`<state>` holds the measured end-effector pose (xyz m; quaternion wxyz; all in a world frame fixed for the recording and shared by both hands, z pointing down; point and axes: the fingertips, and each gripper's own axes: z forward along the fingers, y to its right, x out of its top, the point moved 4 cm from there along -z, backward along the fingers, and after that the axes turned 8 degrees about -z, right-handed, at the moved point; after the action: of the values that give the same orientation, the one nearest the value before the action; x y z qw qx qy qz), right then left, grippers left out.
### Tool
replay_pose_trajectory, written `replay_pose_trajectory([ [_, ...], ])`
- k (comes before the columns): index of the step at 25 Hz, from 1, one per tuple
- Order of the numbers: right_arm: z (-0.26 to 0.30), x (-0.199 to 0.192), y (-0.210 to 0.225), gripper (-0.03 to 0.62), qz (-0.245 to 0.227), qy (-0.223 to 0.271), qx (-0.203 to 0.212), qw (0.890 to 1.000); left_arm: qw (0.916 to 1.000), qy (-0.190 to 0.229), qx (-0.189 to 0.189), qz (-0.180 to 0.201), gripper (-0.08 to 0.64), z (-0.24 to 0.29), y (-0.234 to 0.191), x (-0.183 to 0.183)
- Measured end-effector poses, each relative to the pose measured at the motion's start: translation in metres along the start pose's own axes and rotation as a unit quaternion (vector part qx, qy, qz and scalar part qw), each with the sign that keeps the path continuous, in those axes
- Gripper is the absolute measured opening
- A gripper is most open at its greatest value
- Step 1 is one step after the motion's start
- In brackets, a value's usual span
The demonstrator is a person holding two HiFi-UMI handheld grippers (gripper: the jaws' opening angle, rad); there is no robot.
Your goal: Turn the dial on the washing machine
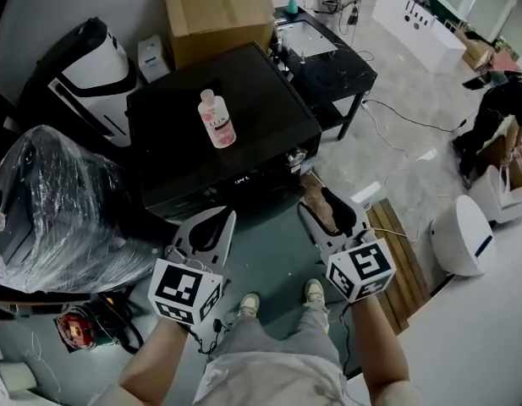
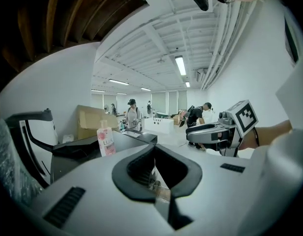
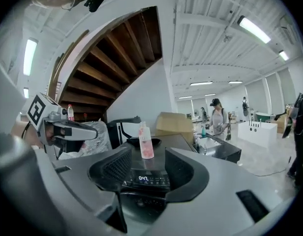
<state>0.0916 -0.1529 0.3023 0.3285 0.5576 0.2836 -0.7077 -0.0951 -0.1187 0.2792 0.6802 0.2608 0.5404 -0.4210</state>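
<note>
left gripper (image 1: 206,228): fingers apart, empty | right gripper (image 1: 326,210): fingers apart, empty | washing machine (image 1: 261,108): just ahead

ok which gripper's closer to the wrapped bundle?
Left. The left gripper is just right of the bundle; the right gripper is further right, beyond the left one.

- A pink bottle (image 1: 217,118) stands up straight.
- A big brown cardboard box (image 1: 217,19) sits behind it, near the wall.
- A lumpy thing wrapped in clear plastic (image 1: 57,201) is on the left.
- A black tabletop (image 1: 345,70) stands farther back, with a small blue-green bottle (image 1: 292,7) on it.
- A round white thing (image 1: 462,237) sits on the grey floor (image 1: 396,134), beside some wooden boards (image 1: 404,256).
- A person in dark clothes (image 1: 496,112) bends over at the right.
- Brown wooden stairs (image 3: 112,58) show overhead.
</note>
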Motion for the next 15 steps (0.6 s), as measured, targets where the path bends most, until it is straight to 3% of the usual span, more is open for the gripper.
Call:
replay_pose_trajectory([
  [8,0.015,-0.012,0.048,0.238,-0.048,-0.022,0.090,0.995,0.9972,0.000,0.075,-0.004,0.020,0.034,0.025,0.002],
  [15,0.037,-0.027,0.077,0.238,-0.096,-0.022,0.101,0.990,0.9893,0.011,0.145,-0.015,0.020,0.044,0.015,-0.008],
])
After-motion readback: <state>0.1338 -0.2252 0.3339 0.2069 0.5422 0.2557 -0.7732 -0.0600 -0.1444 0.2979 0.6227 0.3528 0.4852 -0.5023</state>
